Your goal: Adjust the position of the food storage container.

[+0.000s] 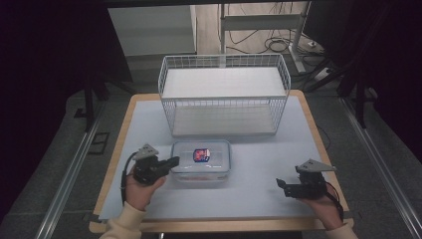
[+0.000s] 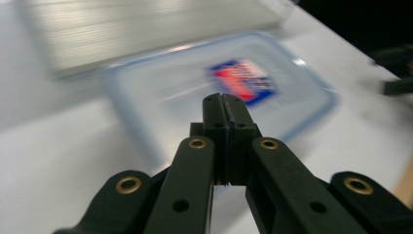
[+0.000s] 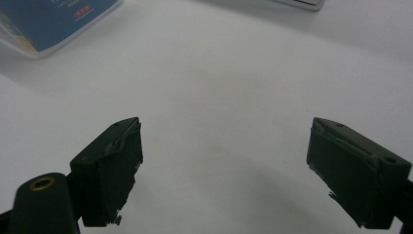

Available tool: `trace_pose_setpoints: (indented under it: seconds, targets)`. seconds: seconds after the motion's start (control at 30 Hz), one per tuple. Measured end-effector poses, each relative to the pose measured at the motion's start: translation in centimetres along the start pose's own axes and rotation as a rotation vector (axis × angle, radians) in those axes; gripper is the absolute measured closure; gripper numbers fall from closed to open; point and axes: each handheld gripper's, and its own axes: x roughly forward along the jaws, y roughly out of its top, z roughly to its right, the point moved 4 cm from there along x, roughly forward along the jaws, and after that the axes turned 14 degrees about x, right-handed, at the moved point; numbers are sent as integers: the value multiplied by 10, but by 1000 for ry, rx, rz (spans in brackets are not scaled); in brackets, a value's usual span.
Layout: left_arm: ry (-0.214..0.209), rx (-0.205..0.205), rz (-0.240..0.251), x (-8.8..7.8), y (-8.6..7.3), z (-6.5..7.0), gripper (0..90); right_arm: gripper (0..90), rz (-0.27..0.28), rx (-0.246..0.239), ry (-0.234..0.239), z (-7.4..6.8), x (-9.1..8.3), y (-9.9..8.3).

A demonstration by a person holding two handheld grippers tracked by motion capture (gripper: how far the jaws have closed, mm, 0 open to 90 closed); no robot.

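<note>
White tabletop (image 1: pixel 259 164), wire basket (image 1: pixel 224 94) at the far side. Just before it lies the clear lidded container (image 1: pixel 201 159), long axis running left to right. Left gripper (image 1: pixel 173 161) jaws pressed together at its left edge; right gripper (image 1: pixel 279 183) jaws spread wide, well apart from it.

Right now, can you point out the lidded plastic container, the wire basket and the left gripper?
plastic container (image 1: pixel 201 167): high view, clear lid below its label.
wire basket (image 1: pixel 224 101): high view, front wire wall.
left gripper (image 2: pixel 222 103): left gripper view, tips of its closed jaws.
</note>
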Motion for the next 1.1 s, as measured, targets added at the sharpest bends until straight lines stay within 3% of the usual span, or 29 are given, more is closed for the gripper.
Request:
trace_pose_setpoints:
  seconds: [0.03, 0.07, 0.17, 0.3, 0.43, 0.67, 1.1]
  targets:
    - [0, 0, 0, 0, 0, 0, 897, 133, 0, 0, 0, 0, 0, 0]
    - [43, -30, -10, -2, -7, -17, 898, 133, 0, -4, -1, 0, 0, 0]
    - [68, -75, -41, 1, -19, -35, 898, 133, -3, -2, 0, 0, 1, 0]
    - [52, -100, -89, 14, -31, -44, 897, 133, -5, -5, 1, 0, 2, -1]
    - [12, -97, -117, 26, -32, -43, 898, 133, -5, -6, 2, -1, 2, -1]
    - [21, -89, -164, 37, -35, -40, 898, 133, -7, -8, 2, 0, 3, -1]
    - [-30, -69, -156, 60, -23, -20, 899, 133, -12, -13, -1, -1, 5, -1]
